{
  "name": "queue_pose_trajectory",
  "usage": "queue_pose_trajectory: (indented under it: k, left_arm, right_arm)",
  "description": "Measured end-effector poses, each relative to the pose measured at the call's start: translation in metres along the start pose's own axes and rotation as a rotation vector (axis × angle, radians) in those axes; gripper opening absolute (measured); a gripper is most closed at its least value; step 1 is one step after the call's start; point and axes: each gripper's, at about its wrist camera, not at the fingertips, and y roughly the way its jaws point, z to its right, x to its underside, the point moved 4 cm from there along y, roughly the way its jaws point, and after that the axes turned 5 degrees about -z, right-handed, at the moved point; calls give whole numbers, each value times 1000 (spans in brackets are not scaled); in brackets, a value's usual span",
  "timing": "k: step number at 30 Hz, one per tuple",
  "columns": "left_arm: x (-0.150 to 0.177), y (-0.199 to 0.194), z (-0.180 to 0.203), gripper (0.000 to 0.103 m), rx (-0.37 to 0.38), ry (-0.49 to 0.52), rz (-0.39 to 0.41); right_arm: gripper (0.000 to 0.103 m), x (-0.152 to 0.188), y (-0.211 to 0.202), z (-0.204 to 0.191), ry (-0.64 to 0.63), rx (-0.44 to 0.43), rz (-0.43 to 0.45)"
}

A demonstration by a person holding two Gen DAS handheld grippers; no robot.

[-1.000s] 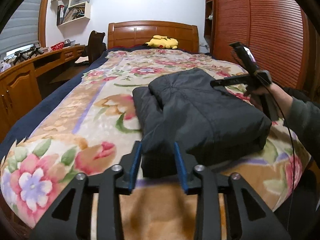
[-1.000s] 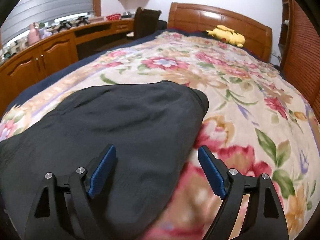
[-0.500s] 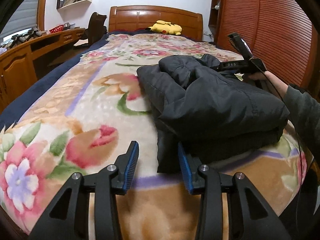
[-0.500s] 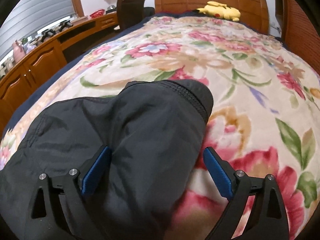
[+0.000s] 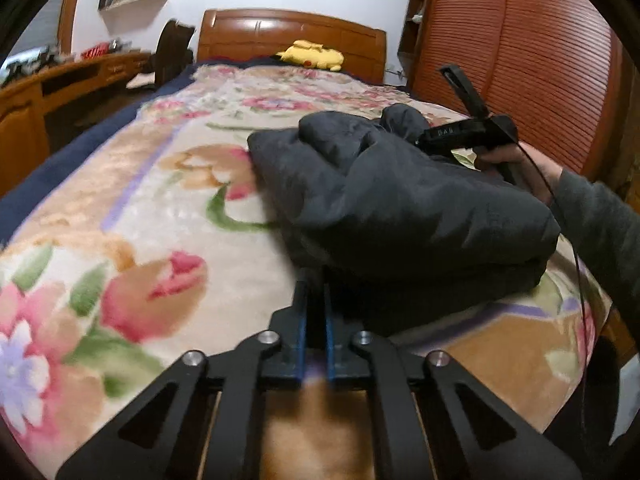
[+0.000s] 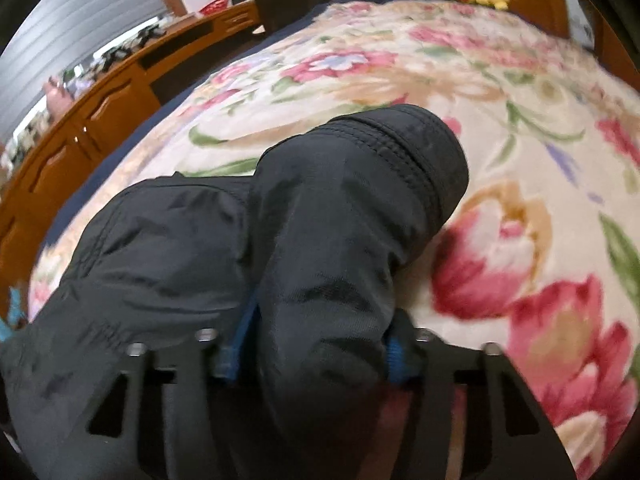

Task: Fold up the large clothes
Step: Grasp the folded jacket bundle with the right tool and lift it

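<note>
A dark grey padded jacket lies folded in a thick bundle on the floral blanket. My left gripper is shut, its blue pads at the bundle's near lower edge; whether cloth is pinched there is hidden. My right gripper is shut on a bulging fold of the jacket that ends in a stitched cuff. The right gripper also shows in the left wrist view, at the bundle's far right side, held by a hand.
The bed has a wooden headboard with a yellow plush toy in front of it. A wooden desk and cabinets run along the left. A louvred wooden wardrobe stands on the right.
Both grippers have closed: the left went from open to shut at the bundle's near edge, the right closed around the jacket fold. The jacket's far part has bunched up higher.
</note>
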Motion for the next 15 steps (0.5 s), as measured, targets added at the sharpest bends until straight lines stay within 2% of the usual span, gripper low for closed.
queue_pose_trajectory:
  k: [1, 3, 7, 11, 15]
  left_arm:
    - [-1, -4, 0, 2, -5, 0, 13]
    - [-3, -15, -2, 2, 5, -6, 39]
    - [-3, -29, -14, 2, -28, -1, 68]
    - [0, -49, -42, 2, -62, -37, 117]
    - [4, -74, -79, 2, -133, -59, 159]
  right_arm:
    - [28, -1, -7, -5, -14, 17, 16]
    - [25, -6, -20, -17, -41, 50, 51]
    - [22, -15, -41, -55, -121, 117, 99]
    - [21, -25, -50, -86, -165, 141, 136]
    - [19, -36, -46, -130, -224, 144, 156]
